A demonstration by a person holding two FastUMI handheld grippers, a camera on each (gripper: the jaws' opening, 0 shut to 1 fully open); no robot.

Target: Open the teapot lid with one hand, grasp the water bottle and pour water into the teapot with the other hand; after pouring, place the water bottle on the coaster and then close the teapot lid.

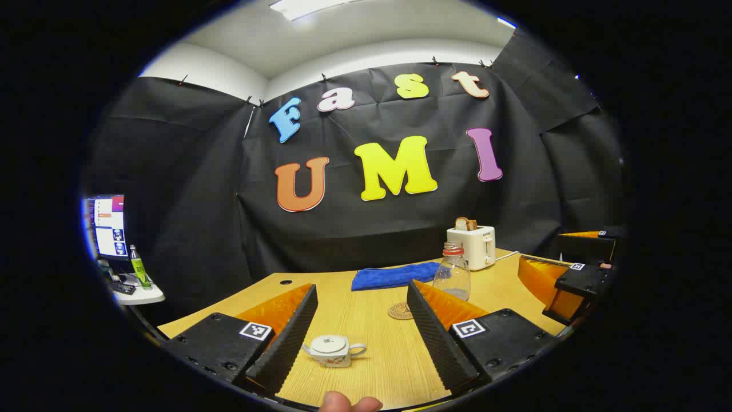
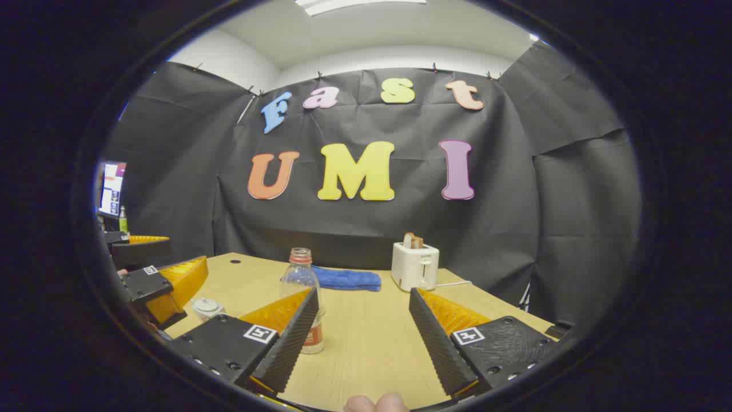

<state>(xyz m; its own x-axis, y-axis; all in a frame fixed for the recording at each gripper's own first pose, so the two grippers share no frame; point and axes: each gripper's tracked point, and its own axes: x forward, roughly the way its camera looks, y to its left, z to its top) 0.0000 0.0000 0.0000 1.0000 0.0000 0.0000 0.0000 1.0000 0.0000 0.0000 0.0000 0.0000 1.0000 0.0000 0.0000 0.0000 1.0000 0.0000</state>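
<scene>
Teapot (image 1: pixel 333 350), small and probably fragile ceramic, sits lid-on before the wooden coaster (image 1: pixel 401 311); pinch its lid knob gently. The water bottle (image 2: pixel 303 297) looks light and slippery, so grip mid-body. Left gripper (image 1: pixel 366 337) and right gripper (image 2: pixel 363 337) both gape, holding nothing.

Ceiling lights (image 1: pixel 297 7) at the top of both frames are lighting the booth evenly; focus is holding sharp, and fisheye is bending the edges.

My table (image 1: pixel 372 320) is pale yellow wood with a fine grain. On it I see a white teapot (image 1: pixel 333 350) with small reddish markings, a clear bottle (image 1: pixel 452 272) with a red neck ring, a round brown coaster (image 1: pixel 401 311), a bright blue cloth (image 1: pixel 394 276) and a cream-white toaster (image 1: pixel 472 246) holding brown toast.
</scene>
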